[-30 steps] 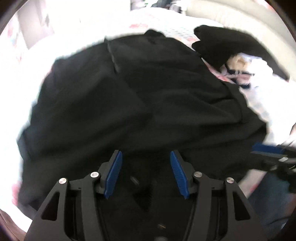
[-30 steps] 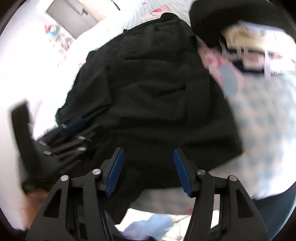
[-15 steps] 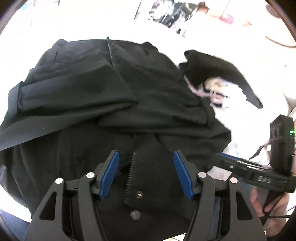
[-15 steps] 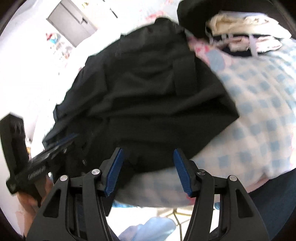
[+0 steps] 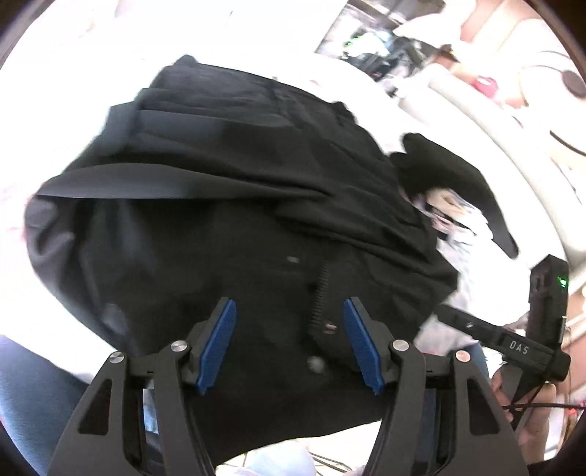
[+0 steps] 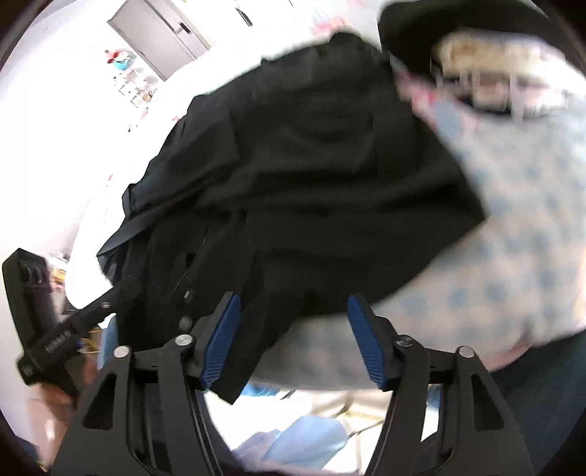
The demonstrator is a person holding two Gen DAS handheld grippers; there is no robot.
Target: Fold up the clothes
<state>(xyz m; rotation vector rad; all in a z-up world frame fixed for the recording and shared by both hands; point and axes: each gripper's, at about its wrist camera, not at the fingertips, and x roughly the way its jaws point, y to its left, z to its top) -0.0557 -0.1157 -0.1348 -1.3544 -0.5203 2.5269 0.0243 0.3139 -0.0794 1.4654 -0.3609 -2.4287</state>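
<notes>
My left tool (image 5: 289, 344), spread and empty, has swung along the black garment (image 5: 227, 205) on the bed (image 6: 512, 234); my right tool (image 6: 293, 340) is opening over its hem, so regripping comes next.

I see a bed with a blue-and-white checked cover (image 6: 527, 234), washed out by hard light. Behind it, a white wall with a grey door (image 6: 161, 33); a pale padded headboard (image 5: 487, 128) curves along one side.
</notes>
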